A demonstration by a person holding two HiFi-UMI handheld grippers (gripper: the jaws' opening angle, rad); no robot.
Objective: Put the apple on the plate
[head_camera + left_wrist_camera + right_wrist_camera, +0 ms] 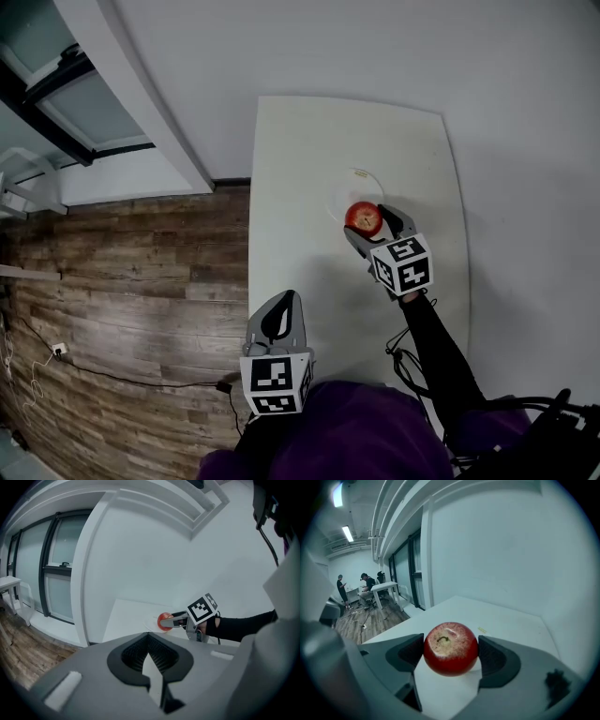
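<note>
white and bare, the surface [300,169] runs away from the person toward a plain white wall [375,47]. wood-look floor [141,281] lies along its left side, and tall windows [56,573] stand beyond that. toward the far middle of the surface sits the plate [352,186], pale and hard to pick out against the top.

the apple [364,218] is red and sits squarely between the jaws of the right gripper [373,223], over the plate's near edge. in the right gripper view each jaw presses against one side of the apple [451,648], with the stem end turned up toward the camera, so this gripper is clamped on the fruit. whether the apple's underside touches the plate or hangs just above it i cannot tell. the gripper's marker cube [405,264] sits just behind the jaws, and a black sleeve [436,347] leads back from it to the lower right.

the left gripper [286,302] is well apart from the apple, by the near left edge of the surface and close to the person's body. it points forward with its jaws brought together and nothing between them. its own view looks across the surface to the apple [164,620], held in the other gripper.

far off in the right gripper view, people [365,585] stand and sit by a white table [386,587].
</note>
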